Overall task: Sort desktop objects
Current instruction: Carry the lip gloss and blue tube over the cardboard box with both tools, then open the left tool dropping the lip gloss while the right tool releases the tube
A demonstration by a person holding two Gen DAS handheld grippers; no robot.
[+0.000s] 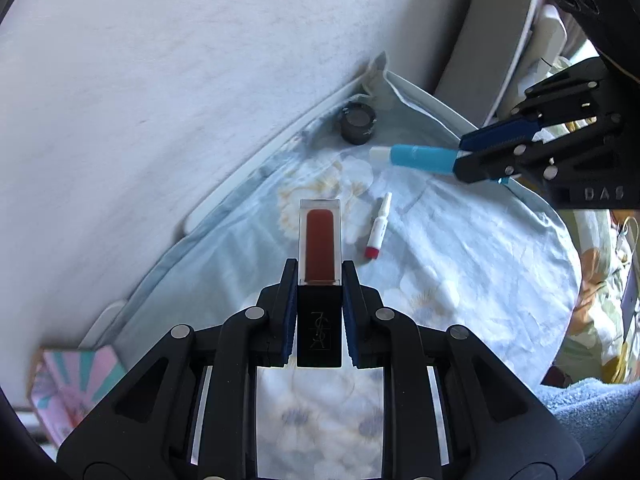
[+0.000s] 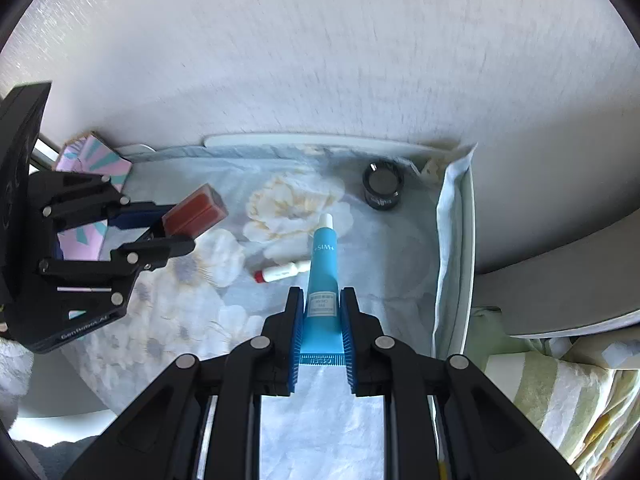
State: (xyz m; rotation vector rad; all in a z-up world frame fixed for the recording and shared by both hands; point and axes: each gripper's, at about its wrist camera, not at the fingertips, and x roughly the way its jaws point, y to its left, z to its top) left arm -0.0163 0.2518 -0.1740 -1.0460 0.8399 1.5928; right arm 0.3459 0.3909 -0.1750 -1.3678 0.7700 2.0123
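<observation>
My left gripper (image 1: 320, 276) is shut on a red lip gloss (image 1: 320, 248) with a black cap, held above the floral cloth (image 1: 460, 280); it also shows in the right wrist view (image 2: 192, 216) at the left. My right gripper (image 2: 322, 300) is shut on a blue tube (image 2: 323, 264) with a white cap, seen in the left wrist view (image 1: 424, 158) at the right. A small white vial with a red cap (image 1: 376, 226) lies on the cloth between them, also in the right wrist view (image 2: 280, 273). A black round jar (image 1: 358, 124) stands near the wall.
A pink and teal patterned box (image 1: 76, 384) sits at the cloth's left end, also in the right wrist view (image 2: 96, 160). A white wall (image 1: 160, 80) runs behind the table. A white tray rim (image 2: 466, 240) borders the cloth on the right. Striped fabric (image 2: 560, 392) lies beyond it.
</observation>
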